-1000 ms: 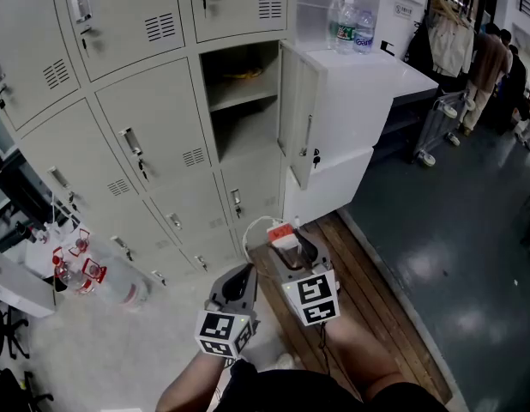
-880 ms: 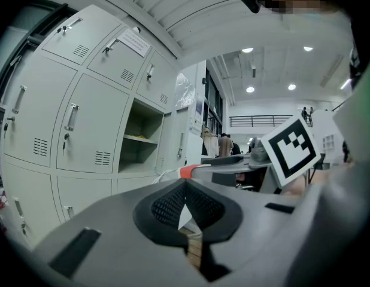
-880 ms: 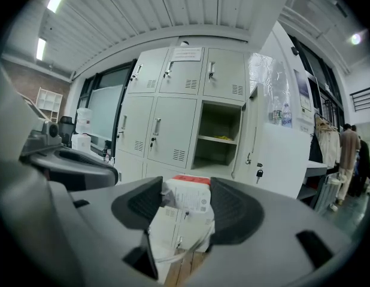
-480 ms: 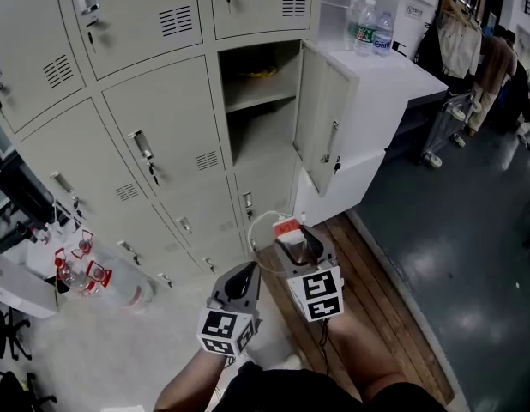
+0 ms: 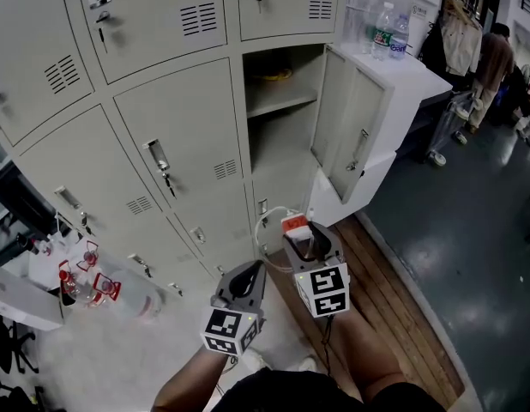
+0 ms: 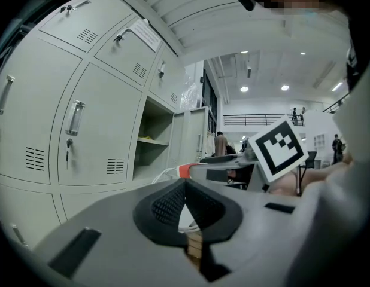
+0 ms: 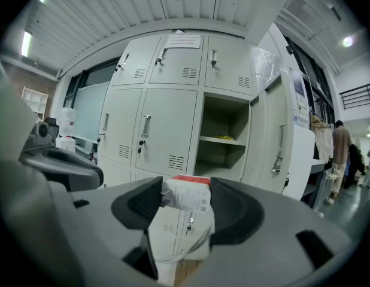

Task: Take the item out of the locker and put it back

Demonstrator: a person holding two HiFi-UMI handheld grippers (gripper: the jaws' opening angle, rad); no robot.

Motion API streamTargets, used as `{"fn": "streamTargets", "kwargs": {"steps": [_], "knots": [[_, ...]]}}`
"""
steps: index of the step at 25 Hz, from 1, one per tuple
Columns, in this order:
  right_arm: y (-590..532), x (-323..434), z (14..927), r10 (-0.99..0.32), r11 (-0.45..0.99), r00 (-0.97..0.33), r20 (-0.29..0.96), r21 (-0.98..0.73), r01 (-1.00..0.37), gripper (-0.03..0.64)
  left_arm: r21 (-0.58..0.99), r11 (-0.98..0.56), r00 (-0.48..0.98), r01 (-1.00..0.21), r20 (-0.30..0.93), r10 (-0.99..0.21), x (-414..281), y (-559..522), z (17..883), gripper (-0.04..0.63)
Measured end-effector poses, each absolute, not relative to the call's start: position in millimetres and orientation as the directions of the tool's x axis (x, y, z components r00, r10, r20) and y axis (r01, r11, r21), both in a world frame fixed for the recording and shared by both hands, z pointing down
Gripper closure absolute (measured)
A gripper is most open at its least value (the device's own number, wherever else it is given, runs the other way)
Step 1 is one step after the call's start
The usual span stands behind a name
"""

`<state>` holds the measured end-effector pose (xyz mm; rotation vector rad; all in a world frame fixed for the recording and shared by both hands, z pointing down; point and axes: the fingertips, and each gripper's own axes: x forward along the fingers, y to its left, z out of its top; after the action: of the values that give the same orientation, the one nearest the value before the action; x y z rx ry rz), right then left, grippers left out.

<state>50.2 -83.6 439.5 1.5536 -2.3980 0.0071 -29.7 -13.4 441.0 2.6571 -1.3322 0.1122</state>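
Observation:
My right gripper (image 5: 301,235) is shut on a white boxy item (image 5: 296,225) with an orange-red end and a white cable looped off it. In the right gripper view the item (image 7: 186,201) fills the gap between the jaws of the right gripper (image 7: 185,205). The open locker compartment (image 5: 282,110) lies ahead and above, its door (image 5: 352,140) swung out to the right. Something yellow (image 5: 274,75) lies on its upper shelf. My left gripper (image 5: 250,270) hangs beside the right one, shut and empty; its pads meet in the left gripper (image 6: 185,191) view.
Closed locker doors (image 5: 179,153) fill the wall to the left. Water bottles (image 5: 389,31) stand on a white cabinet right of the open door. Red-labelled bottles (image 5: 85,273) sit low at left. A wooden strip (image 5: 394,307) borders dark floor; a person (image 5: 492,58) stands far right.
The open locker has drifted right and grown larger in the head view. Both grippers keep the same posture low in the view, the right one still holding the item.

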Motion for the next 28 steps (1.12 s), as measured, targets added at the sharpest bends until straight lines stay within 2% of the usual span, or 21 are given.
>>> {"fn": "streamTargets", "kwargs": {"steps": [13, 28], "knots": [[-126, 33, 427, -0.936, 0.310, -0.273, 0.223, 0.156, -0.938, 0.368, 0.110, -0.653, 0.662, -0.750, 0.126, -0.739, -65, -44, 439, 0.592], [-225, 47, 420, -0.932, 0.331, -0.297, 0.208, 0.153, -0.931, 0.368, 0.114, -0.615, 0.625, -0.781, 0.128, -0.770, -52, -118, 443, 0.592]]}}
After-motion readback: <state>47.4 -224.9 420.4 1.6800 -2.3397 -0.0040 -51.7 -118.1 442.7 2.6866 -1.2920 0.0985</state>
